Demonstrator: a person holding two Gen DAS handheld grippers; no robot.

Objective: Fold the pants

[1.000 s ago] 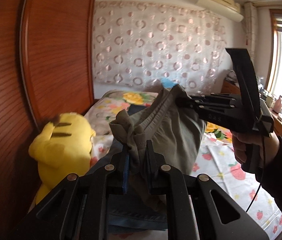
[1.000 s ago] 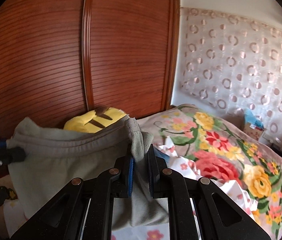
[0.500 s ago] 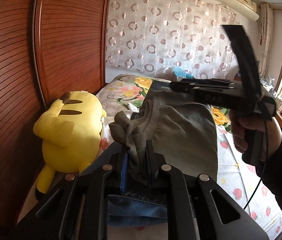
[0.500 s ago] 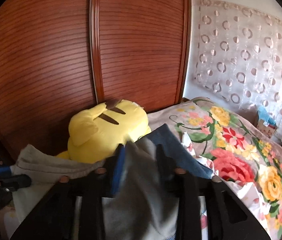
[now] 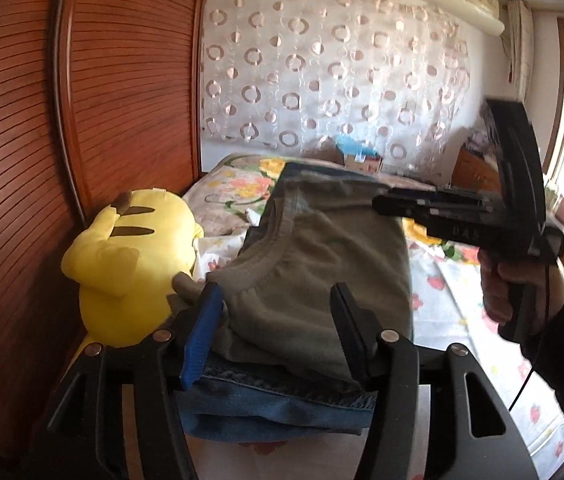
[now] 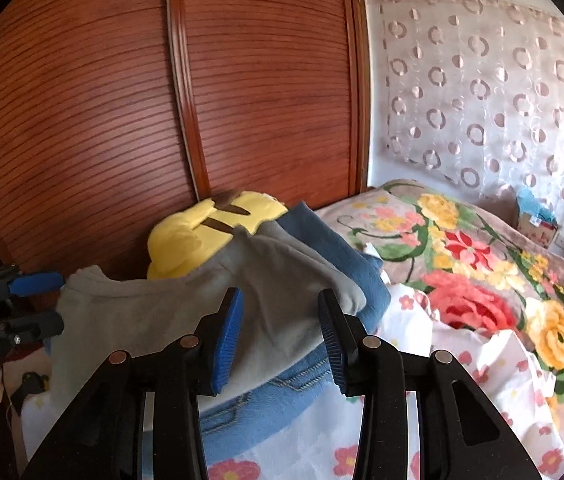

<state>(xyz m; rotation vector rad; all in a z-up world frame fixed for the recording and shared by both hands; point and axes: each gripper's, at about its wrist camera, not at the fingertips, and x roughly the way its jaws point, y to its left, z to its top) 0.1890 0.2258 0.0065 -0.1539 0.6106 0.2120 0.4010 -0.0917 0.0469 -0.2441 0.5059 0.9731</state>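
On the jeans (image 5: 274, 404) lie olive pants (image 5: 322, 264); left tool (image 5: 278, 320) opening, right tool (image 6: 280, 320) apart, holding nothing.

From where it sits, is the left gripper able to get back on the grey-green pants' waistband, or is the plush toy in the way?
Probably yes. The left gripper, jaws opening, already straddles the grey-green pants on the jeans. The yellow plush sits off to the side, clear of it.

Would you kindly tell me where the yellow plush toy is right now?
In both wrist views the yellow plush toy lies on the bed against the wooden wardrobe, just left of the olive pants stacked on jeans.
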